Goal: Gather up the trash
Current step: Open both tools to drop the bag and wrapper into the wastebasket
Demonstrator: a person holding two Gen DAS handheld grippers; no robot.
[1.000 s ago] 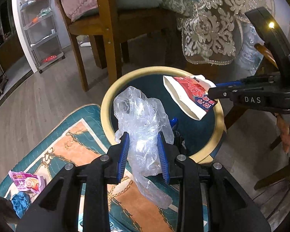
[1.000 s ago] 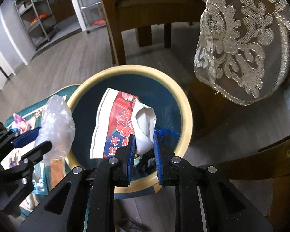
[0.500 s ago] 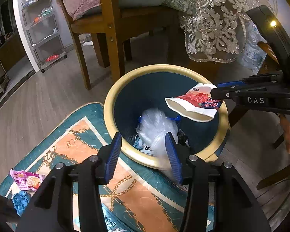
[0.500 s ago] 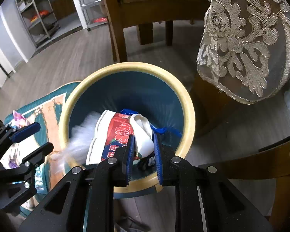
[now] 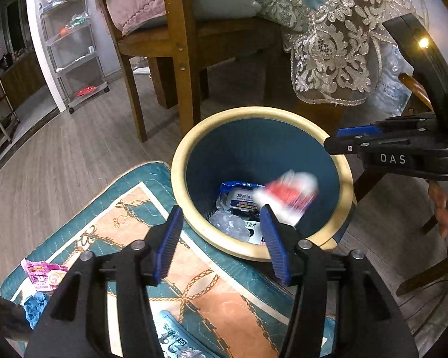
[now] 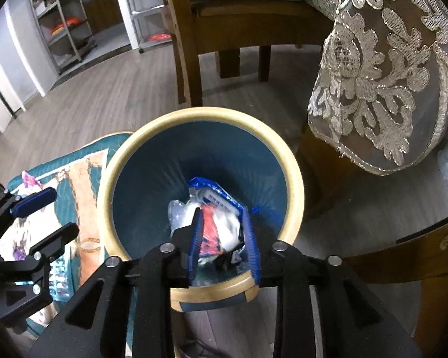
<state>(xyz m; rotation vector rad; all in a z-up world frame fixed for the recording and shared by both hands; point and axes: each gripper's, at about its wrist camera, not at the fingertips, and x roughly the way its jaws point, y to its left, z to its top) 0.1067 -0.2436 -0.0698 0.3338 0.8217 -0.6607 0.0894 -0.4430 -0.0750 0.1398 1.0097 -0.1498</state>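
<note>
**Both grippers empty over the bin**

The left gripper (image 5: pixel 221 238) hangs with its jaws spread wide and nothing between them, above the near rim of the bin (image 5: pixel 179 161) where it meets the rug (image 5: pixel 194 283). The right gripper (image 6: pixel 224 238) is over the bin's near rim, its jaws parted and holding nothing; in the left view it reaches in from the right, above the bin's right rim.

A red-and-white wrapper (image 5: pixel 286 194) shows as a blur inside the bin, toward its right wall, free of both tools. In the right view it lies at the bottom, seen between the blue pads (image 6: pixel 194 238). Beside it at the bottom are a blue-and-white wipes pack (image 5: pixel 239 197) and a crumpled clear bag (image 5: pixel 230 223).

The bin stands on the floor, touching the rug's far right corner. Near the rug's left edge lie a pink packet (image 5: pixel 44 274) and, just beside it, a blue scrap (image 5: pixel 34 307). A pale blue pack (image 5: pixel 173 337) lies at the rug's near edge, partly hidden by the left gripper.

A chair (image 5: pixel 179 59) stands behind the bin, and a lace cloth (image 6: pixel 382 89) hangs to its right.
</note>
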